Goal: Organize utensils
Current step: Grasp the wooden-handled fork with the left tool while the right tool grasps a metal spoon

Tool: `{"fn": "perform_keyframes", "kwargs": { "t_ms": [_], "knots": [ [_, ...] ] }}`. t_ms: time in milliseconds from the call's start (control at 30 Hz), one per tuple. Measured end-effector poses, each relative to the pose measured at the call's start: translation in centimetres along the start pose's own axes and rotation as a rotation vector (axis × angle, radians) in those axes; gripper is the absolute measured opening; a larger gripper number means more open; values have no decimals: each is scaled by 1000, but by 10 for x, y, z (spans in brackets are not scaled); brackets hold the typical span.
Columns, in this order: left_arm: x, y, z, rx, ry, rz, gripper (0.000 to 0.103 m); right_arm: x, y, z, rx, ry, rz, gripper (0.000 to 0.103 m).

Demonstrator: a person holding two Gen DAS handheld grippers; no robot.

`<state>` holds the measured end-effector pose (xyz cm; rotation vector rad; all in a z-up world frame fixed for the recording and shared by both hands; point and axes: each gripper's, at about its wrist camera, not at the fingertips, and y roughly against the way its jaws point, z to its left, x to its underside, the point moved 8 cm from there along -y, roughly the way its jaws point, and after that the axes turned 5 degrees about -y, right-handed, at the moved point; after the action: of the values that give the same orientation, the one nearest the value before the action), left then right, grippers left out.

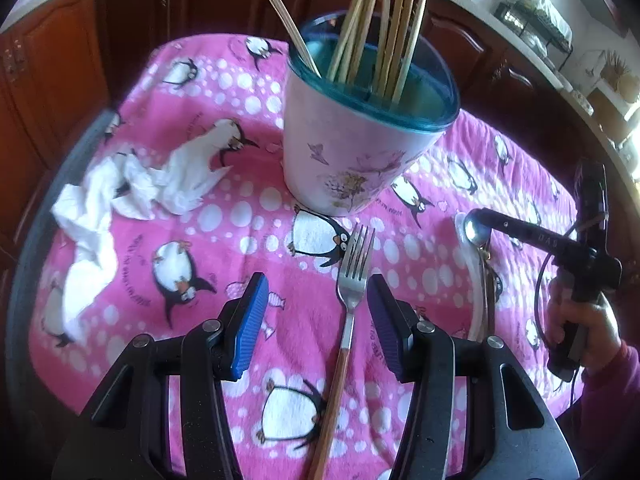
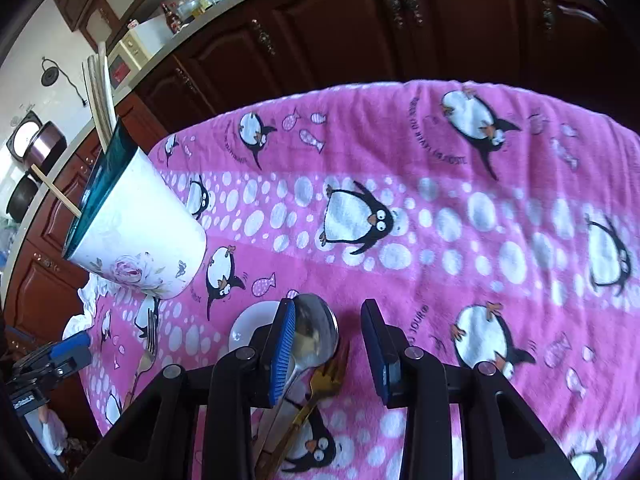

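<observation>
**Sorting cutlery on a penguin-print cloth**

Spread jaws are shown on the left gripper (image 1: 316, 320), with a wooden-handled fork (image 1: 352, 276) lying flat between the pads, untouched. The right gripper (image 2: 328, 348) is likewise parted; a steel spoon (image 2: 316, 332) lies just beside its left pad, over a gold fork (image 2: 324, 380) and partly on a white saucer (image 2: 248, 324). A floral cup (image 1: 352, 140) holding wooden sticks (image 1: 384, 20) is seen beyond, and crumpled tissue (image 1: 132, 188) lies on the pink cloth (image 2: 440, 208).

The long wooden chopsticks (image 1: 394, 20) ran off the top edge; the wood-handled steel fork (image 1: 348, 320) left the bottom edge; countertop jars (image 2: 192, 4) were too small to identify.
</observation>
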<state>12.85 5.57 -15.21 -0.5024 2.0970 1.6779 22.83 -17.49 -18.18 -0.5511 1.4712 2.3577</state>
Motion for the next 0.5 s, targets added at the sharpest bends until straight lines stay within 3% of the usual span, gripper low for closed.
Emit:
{"fn": "perform_keyframes", "kwargs": {
  "t_ms": [67,133,500],
  "knots": [
    [-1,-11,-4,14,-22,24,51,2,-5,2,-21,5,18,11],
    [-4,-21,-7,20,-41,37,51,3,-4,3,-38,18,18,6],
    [-20,-57,-18,107,-126,62,51,21,40,-13,-96,-29,-17,2]
  ]
}}
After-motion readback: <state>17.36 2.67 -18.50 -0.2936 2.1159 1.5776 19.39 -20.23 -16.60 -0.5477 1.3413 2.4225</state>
